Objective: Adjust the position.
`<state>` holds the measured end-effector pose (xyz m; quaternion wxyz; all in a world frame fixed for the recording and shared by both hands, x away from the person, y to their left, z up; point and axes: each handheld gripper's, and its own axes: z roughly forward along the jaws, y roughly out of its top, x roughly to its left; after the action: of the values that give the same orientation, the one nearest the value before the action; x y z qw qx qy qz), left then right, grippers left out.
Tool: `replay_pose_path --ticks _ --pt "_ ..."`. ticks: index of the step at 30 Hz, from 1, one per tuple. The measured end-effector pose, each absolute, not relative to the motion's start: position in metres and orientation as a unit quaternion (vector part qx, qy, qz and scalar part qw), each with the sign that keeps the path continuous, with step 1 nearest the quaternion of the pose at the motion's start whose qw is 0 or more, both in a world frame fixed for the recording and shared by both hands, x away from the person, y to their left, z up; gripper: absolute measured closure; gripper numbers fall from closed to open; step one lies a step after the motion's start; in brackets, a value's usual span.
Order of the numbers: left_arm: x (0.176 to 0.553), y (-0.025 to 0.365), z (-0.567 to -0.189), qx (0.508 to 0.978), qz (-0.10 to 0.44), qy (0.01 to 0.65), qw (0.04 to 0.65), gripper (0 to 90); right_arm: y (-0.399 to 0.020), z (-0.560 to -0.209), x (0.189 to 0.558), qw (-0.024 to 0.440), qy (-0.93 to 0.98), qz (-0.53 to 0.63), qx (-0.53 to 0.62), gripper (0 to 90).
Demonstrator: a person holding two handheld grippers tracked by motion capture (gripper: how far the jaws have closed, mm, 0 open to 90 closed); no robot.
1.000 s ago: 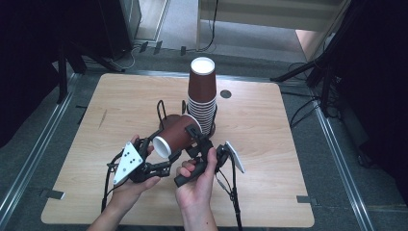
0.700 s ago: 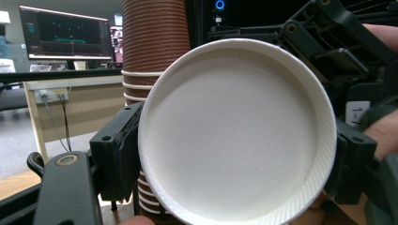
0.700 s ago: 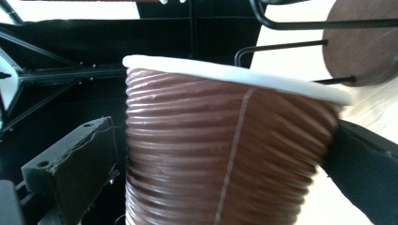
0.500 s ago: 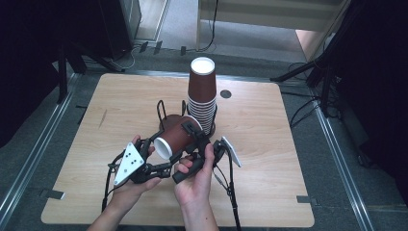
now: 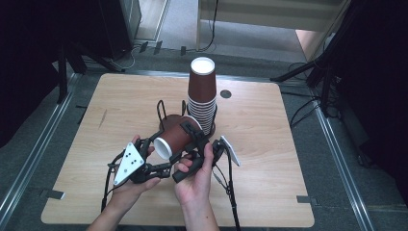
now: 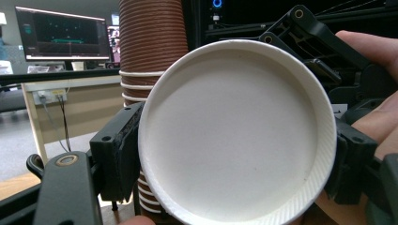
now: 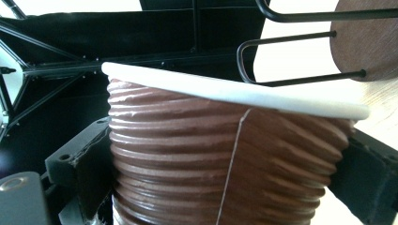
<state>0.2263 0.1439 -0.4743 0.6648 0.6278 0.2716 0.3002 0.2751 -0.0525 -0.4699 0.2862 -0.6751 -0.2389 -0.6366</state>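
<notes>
Cup (image 5: 175, 138) held above table (image 5: 269, 192), lying on side, just in front of stack (image 5: 202, 98) in wire rack (image 5: 163, 108). Long axis roughly level, white base toward my left gripper (image 5: 144, 161), rim end toward stack. Left gripper jaws pinch cup at base end; right gripper (image 5: 195, 142) jaws clamp ribbed wall nearer rim. I judge both equally near; next move turns on swinging axis upright, base up, to match stack.
</notes>
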Motion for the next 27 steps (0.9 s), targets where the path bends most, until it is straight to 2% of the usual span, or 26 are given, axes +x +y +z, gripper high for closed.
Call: replay_pose_path --ticks 16,27 --pt "0.2267 0.1466 -0.4749 0.625 0.3 0.27 0.668 20.8 -0.0518 -0.4719 0.2754 0.298 -0.233 -0.638 -0.671 9.0" --pt "0.2244 0.1496 -0.4728 0.628 0.284 0.283 0.667 17.9 -0.053 -0.4725 0.2761 0.286 -0.233 -0.644 -0.67 9.4"
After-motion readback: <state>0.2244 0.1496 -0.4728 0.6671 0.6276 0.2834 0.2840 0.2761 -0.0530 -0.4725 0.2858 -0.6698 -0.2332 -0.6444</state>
